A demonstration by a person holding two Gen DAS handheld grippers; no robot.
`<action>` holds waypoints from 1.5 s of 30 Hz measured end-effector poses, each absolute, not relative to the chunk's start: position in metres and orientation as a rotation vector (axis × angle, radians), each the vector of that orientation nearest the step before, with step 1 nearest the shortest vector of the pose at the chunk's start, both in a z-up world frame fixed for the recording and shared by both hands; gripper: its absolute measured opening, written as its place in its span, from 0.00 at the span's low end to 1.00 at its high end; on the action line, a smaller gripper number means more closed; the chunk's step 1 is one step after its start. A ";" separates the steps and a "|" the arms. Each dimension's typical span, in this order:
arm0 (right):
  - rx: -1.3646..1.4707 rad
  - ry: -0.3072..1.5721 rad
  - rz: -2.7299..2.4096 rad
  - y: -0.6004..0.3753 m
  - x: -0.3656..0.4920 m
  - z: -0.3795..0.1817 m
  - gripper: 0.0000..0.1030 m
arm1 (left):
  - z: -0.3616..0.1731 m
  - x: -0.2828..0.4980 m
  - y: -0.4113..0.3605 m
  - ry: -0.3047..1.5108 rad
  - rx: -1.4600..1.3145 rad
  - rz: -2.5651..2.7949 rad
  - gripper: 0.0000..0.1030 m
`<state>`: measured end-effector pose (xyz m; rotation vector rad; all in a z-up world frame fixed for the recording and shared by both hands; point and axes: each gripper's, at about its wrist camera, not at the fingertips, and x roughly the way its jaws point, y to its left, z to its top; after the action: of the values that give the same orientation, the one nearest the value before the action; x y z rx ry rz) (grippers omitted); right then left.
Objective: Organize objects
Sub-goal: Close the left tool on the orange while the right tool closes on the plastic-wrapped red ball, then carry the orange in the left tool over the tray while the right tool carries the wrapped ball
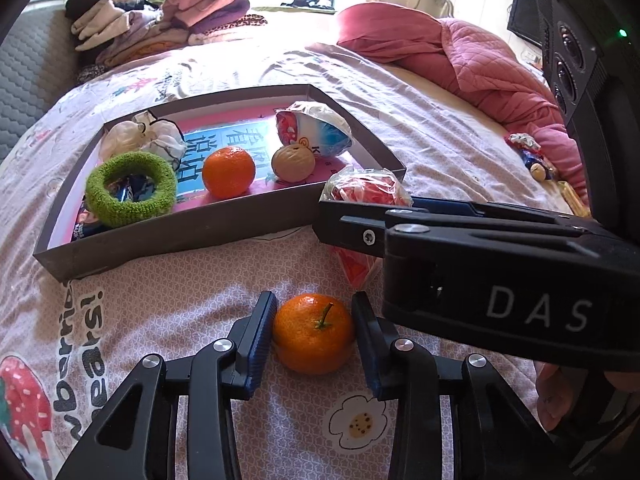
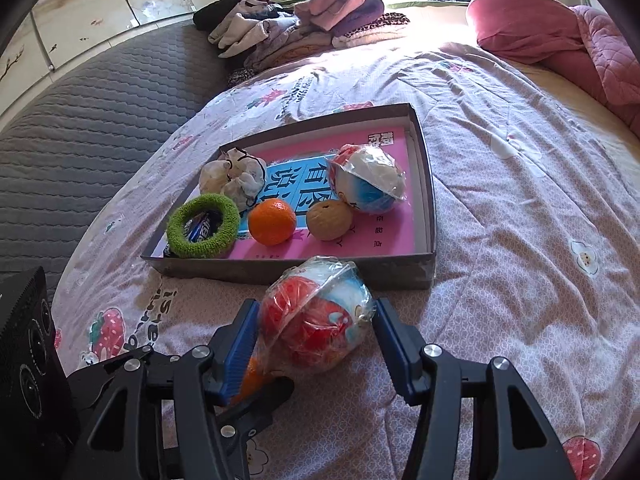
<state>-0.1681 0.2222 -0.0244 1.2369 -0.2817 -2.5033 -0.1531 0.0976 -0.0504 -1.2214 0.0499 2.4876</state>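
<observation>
A tangerine (image 1: 314, 334) with a green stem lies on the patterned bedsheet. My left gripper (image 1: 314, 300) is shut on it, a blue pad touching each side. A red and white ball in clear wrap (image 2: 316, 312) sits just in front of the cardboard box (image 2: 280, 276). My right gripper (image 2: 316, 308) is shut on this ball, both pads against the wrap. In the left wrist view the right gripper (image 1: 332, 216) reaches in from the right with the wrapped ball (image 1: 364, 190) between its fingers. The box (image 1: 180, 236) holds another tangerine (image 1: 228, 172), a walnut (image 1: 292, 164), a green scrunchie (image 1: 130, 190) and a blue and white wrapped ball (image 1: 316, 132).
A white cloth bundle (image 2: 234, 178) and a pink book (image 2: 360, 236) also lie in the box. Folded clothes (image 2: 296, 24) are stacked at the bed's far end, and a pink quilt (image 1: 480, 60) lies to the right. Small wrapped items (image 1: 532, 156) sit near it. A grey mattress (image 2: 80, 128) runs along the left.
</observation>
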 end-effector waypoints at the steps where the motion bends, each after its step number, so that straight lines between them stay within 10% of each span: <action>1: 1.227 -0.280 -2.505 0.222 -0.167 -0.023 0.56 | -0.050 -0.153 0.097 0.044 -1.221 2.490 0.38; 45: 0.865 -0.126 -2.590 0.202 -0.153 0.065 0.56 | 0.029 -0.160 0.037 0.033 -1.042 2.728 0.38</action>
<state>-0.1526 0.2020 0.0653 0.8653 -0.1263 -2.5895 -0.1600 0.0369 0.0285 -1.0420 0.0331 2.7276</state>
